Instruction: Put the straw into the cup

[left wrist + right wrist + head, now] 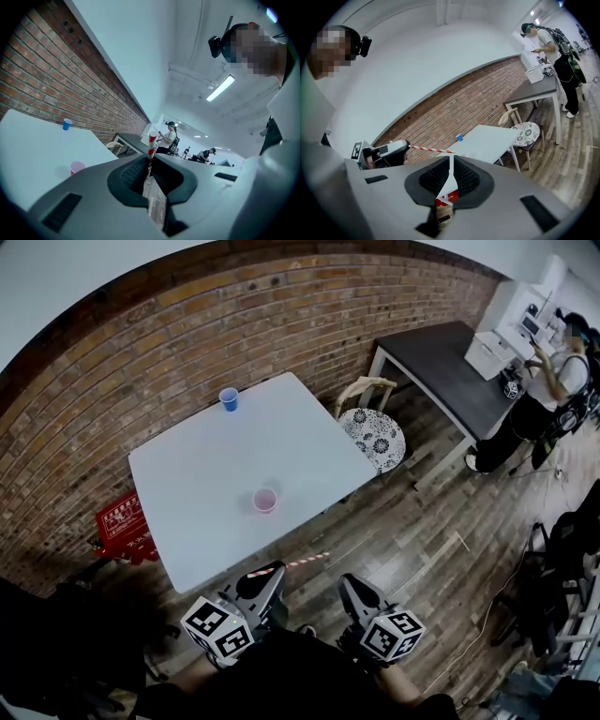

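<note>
A red-and-white striped straw [292, 563] is held level over the wooden floor, just off the white table's [197, 474] near edge. My left gripper [273, 576] is shut on its left end. In the left gripper view the straw [151, 146] sticks out from between the closed jaws. A pink cup [265, 500] stands upright near the table's near edge and shows again in the left gripper view [77, 166]. A blue cup [229, 398] stands at the far edge by the brick wall. My right gripper [350, 586] is shut on nothing, to the right of the straw's free end.
A chair with a patterned cushion [373, 433] stands off the table's right corner. Behind it is a dark table [448, 367], with a person [551, 381] at a machine beyond. A red sign [123, 522] leans low against the brick wall on the left.
</note>
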`<control>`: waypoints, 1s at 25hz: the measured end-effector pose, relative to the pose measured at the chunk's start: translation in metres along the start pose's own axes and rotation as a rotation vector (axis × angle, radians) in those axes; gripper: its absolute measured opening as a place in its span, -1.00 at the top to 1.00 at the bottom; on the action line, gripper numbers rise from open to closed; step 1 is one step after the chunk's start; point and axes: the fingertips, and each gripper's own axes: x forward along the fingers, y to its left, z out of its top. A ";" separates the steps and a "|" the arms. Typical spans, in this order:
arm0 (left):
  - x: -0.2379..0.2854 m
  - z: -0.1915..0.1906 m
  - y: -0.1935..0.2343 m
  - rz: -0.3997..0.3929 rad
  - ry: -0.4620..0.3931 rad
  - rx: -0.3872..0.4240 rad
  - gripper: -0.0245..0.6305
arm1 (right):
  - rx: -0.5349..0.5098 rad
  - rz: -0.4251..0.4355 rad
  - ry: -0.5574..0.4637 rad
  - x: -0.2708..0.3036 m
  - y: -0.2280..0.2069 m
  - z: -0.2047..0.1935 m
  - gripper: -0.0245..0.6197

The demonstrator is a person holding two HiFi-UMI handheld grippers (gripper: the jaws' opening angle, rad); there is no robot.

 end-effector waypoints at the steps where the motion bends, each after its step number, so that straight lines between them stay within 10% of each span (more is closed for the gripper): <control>1: 0.005 0.003 0.008 -0.007 0.006 -0.006 0.81 | 0.000 -0.010 -0.002 0.008 -0.002 0.003 0.78; 25: 0.067 0.073 0.184 -0.029 0.016 -0.154 0.81 | -0.088 -0.110 0.149 0.182 -0.005 0.048 0.77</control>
